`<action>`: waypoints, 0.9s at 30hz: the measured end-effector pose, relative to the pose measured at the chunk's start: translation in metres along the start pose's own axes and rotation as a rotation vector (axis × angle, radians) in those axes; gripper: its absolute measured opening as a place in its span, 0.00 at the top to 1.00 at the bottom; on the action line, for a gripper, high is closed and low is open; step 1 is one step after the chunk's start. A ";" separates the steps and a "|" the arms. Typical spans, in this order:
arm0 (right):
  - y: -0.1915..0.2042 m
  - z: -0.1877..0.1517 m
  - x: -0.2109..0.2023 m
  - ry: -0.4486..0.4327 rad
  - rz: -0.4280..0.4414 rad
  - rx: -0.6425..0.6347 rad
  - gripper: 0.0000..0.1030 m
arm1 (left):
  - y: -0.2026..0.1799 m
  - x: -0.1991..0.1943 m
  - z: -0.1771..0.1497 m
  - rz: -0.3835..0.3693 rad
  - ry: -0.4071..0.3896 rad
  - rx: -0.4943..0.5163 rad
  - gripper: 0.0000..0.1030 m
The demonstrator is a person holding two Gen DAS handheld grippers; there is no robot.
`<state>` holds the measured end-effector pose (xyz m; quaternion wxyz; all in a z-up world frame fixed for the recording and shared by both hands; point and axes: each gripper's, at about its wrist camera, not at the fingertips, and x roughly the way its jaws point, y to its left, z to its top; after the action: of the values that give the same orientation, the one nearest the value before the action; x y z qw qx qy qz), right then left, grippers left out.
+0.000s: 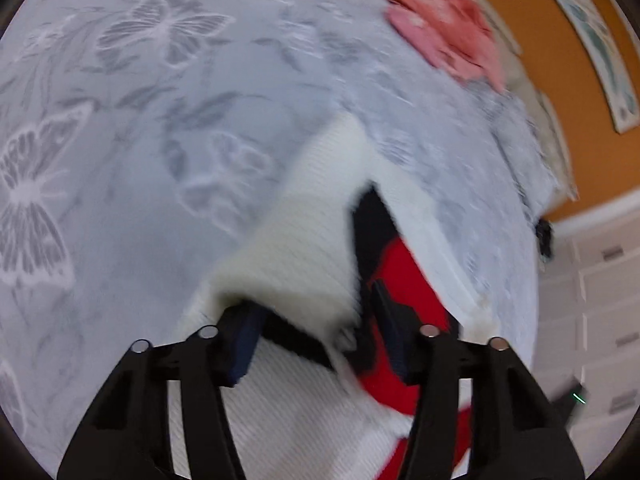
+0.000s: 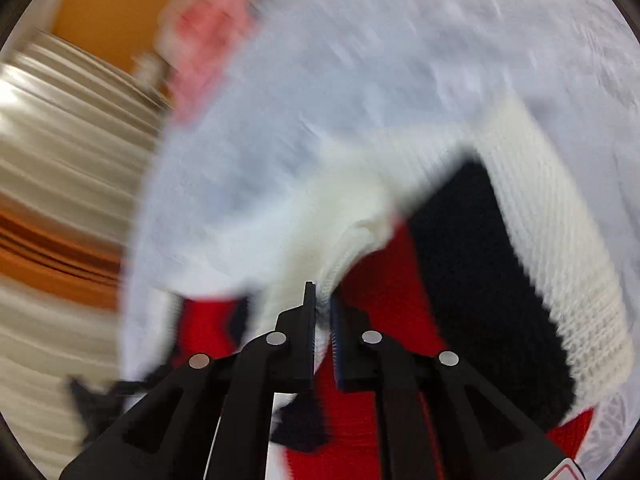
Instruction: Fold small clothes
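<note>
Nearest the left wrist camera, the left gripper [image 1: 316,336] stood with its fingers [image 1: 244,344] parted about halfway, one on each side of a raised fold of the white knit sweater [image 1: 304,248]. The cream fold hung between them, but motion blur hid whether either pad pressed on it. Under and beside that fold showed the sweater's navy and red panels [image 1: 396,280], with more white ribbed knit spread beneath the gripper.

In the right wrist view, the right gripper [image 2: 322,320] had its fingers [image 2: 306,336] drawn close together, pinching a thin edge of the white knit that rose between them. Just past the fingertips the sweater bunched upward, its red and navy areas exposed to either side and a broad cream ribbed band curving off to the right.

The sweater lay on a bed covered by a pale spread [image 1: 160,128] patterned with grey butterflies. Farther along, near the bed's far edge, a pink garment [image 1: 444,36] sat in a loose heap, well apart from the sweater. Beyond the bed were an orange wall [image 1: 560,92] with a framed picture [image 1: 600,48] and, lower, white drawers [image 1: 604,280]. The right wrist view was heavily smeared, so its background gave only streaks of beige and orange.
</note>
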<state>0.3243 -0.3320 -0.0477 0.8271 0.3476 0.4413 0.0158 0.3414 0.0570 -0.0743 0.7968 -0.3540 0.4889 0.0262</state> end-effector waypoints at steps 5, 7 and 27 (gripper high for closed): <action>-0.006 -0.009 -0.038 -0.100 -0.145 -0.145 0.93 | 0.003 0.006 -0.001 0.000 0.008 0.058 0.52; -0.037 -0.019 -0.012 0.017 -0.208 -0.090 0.93 | -0.006 0.011 -0.010 0.050 -0.009 0.146 0.52; -0.070 -0.050 -0.071 -0.076 -0.301 -0.184 0.67 | -0.009 0.006 -0.021 0.114 -0.042 0.307 0.51</action>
<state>0.2239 -0.3811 -0.0563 0.8645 0.2008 0.4537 -0.0809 0.3314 0.0360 -0.0798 0.8488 -0.1994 0.4896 0.0038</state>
